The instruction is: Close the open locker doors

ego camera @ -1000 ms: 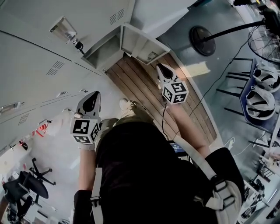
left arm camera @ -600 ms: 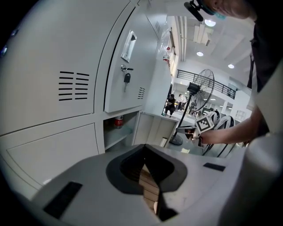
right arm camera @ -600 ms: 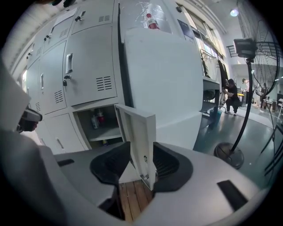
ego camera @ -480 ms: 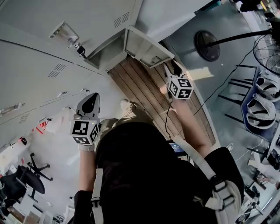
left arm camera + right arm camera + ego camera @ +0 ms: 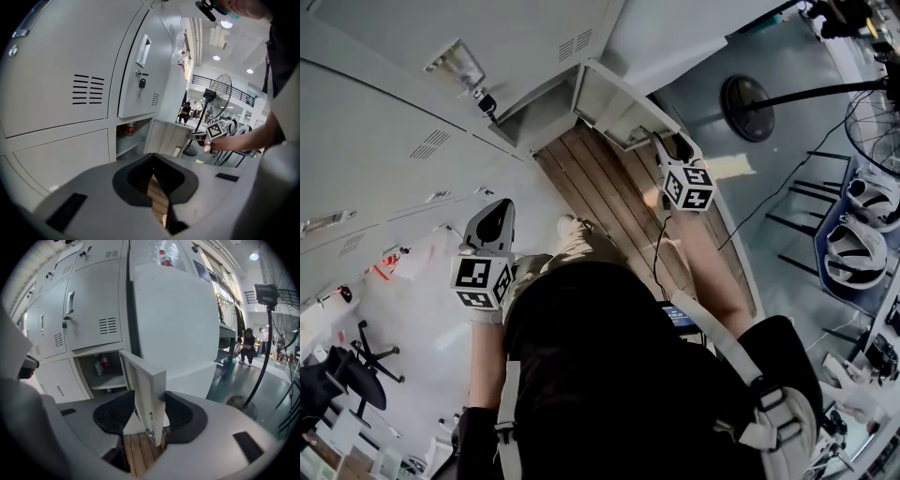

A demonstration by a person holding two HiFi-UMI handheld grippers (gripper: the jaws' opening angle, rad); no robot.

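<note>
A low grey locker door (image 5: 614, 105) stands swung out from its open compartment (image 5: 539, 117). My right gripper (image 5: 667, 148) is at the door's free edge. In the right gripper view that door (image 5: 146, 385) stands upright between the jaws of the right gripper (image 5: 149, 416), which are opening, one dark pad on each side of the edge. Bottles (image 5: 101, 364) sit on the shelf inside. My left gripper (image 5: 495, 217) hangs back beside the closed lockers, shut and empty. The left gripper (image 5: 157, 187) view shows the open compartment (image 5: 133, 136) and the right gripper (image 5: 200, 137) beyond it.
Closed grey lockers (image 5: 384, 122) fill the left, one with a key in its lock (image 5: 485, 100). A wooden plank platform (image 5: 609, 206) runs under the door. A standing fan's round base (image 5: 747, 95) and pole are to the right. Racks with helmets (image 5: 858, 234) line the far right.
My right gripper has moved forward to the open door's edge and its jaws have gone from shut to spread around it. The left gripper has stayed where it was.
</note>
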